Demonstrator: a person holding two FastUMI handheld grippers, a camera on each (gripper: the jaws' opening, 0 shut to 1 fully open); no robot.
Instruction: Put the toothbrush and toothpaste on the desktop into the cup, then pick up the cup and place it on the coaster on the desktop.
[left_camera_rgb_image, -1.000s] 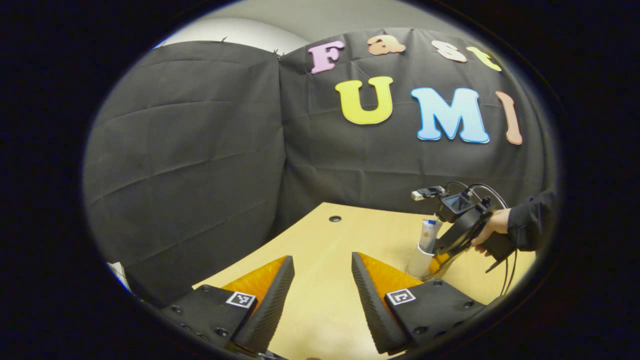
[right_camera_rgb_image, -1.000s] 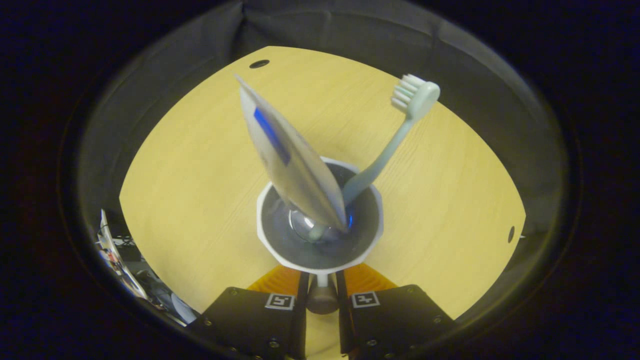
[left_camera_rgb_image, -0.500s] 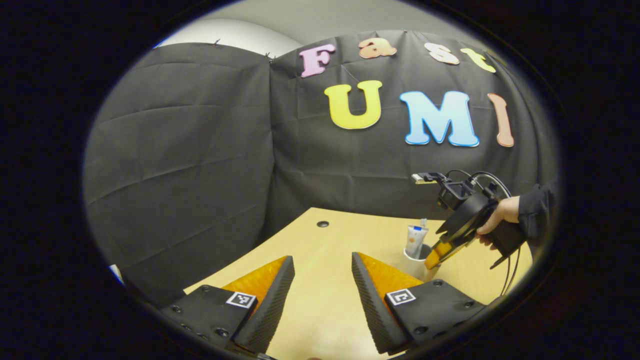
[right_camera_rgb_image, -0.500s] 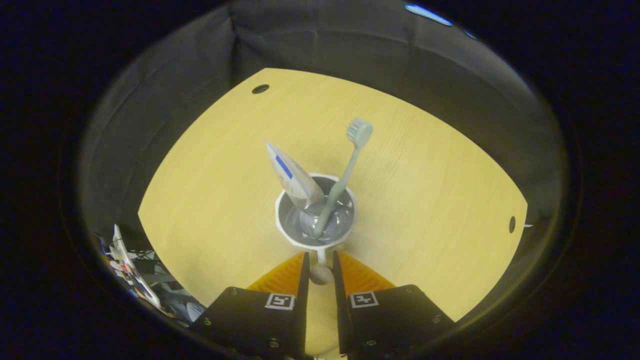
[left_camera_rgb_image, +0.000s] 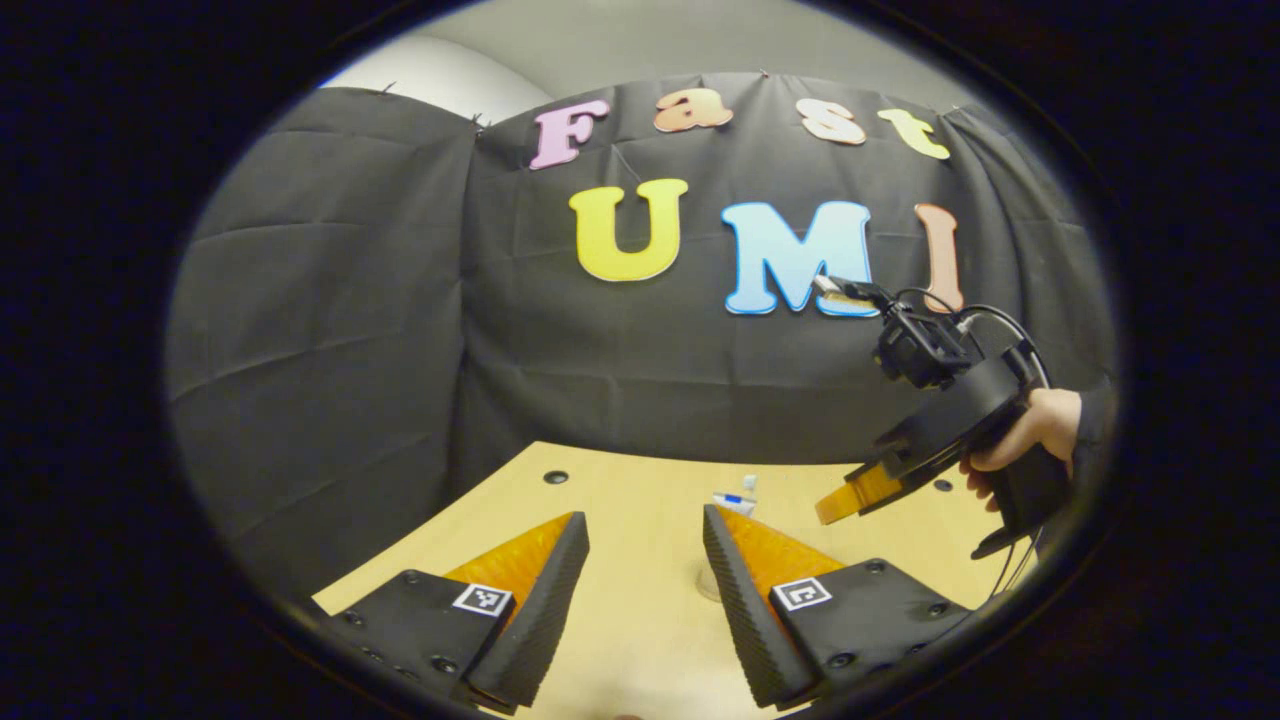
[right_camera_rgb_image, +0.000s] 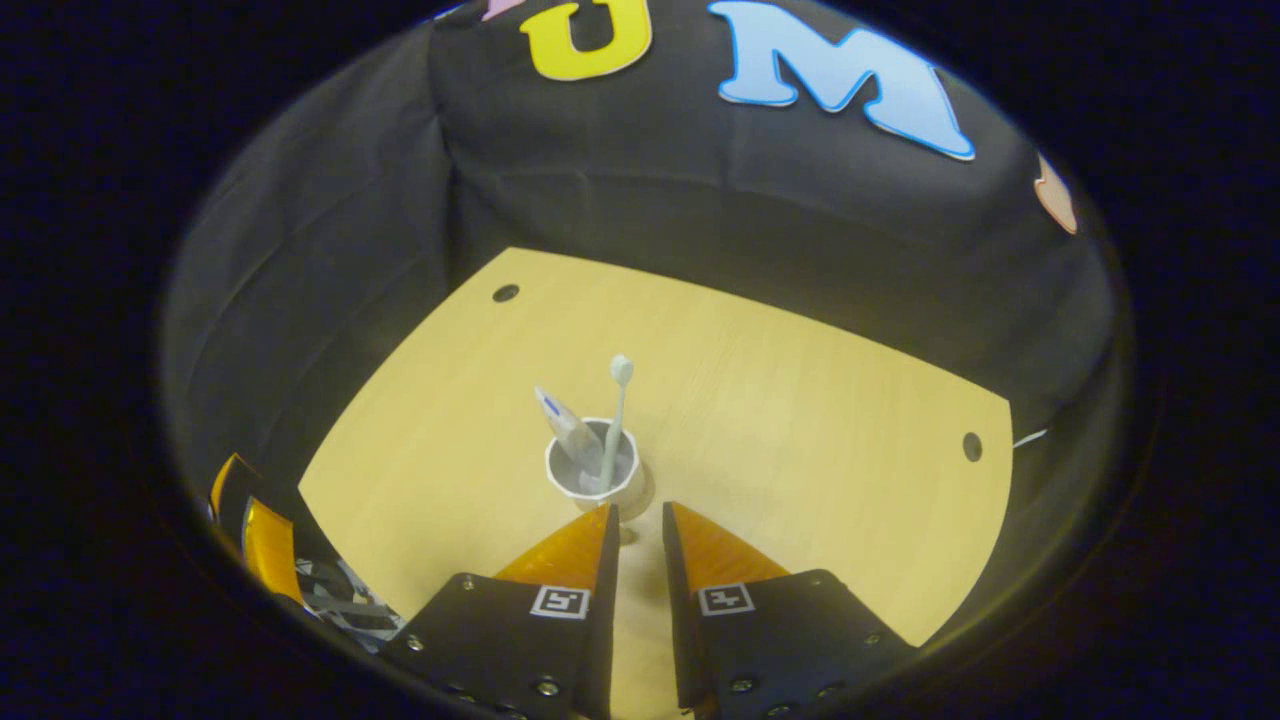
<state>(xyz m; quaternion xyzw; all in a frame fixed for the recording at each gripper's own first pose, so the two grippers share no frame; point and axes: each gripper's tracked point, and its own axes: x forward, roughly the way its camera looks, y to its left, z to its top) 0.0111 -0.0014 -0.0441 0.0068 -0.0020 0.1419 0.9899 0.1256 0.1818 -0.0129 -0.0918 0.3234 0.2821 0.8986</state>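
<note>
Dim, even light, soft shadows on the desktop (right_camera_rgb_image: 800, 400), strong fisheye bending at the edges.

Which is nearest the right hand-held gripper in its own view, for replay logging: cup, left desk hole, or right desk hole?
1. Cup, just ahead of the right hand-held gripper.
2. Right desk hole, near the right edge.
3. Left desk hole, at the far-left corner.

White cup (right_camera_rgb_image: 592, 478) on pale yellow woodgrain desktop (right_camera_rgb_image: 800, 420); mint-green toothbrush (right_camera_rgb_image: 614, 420); white toothpaste (right_camera_rgb_image: 566, 428) with blue stripe.
</note>
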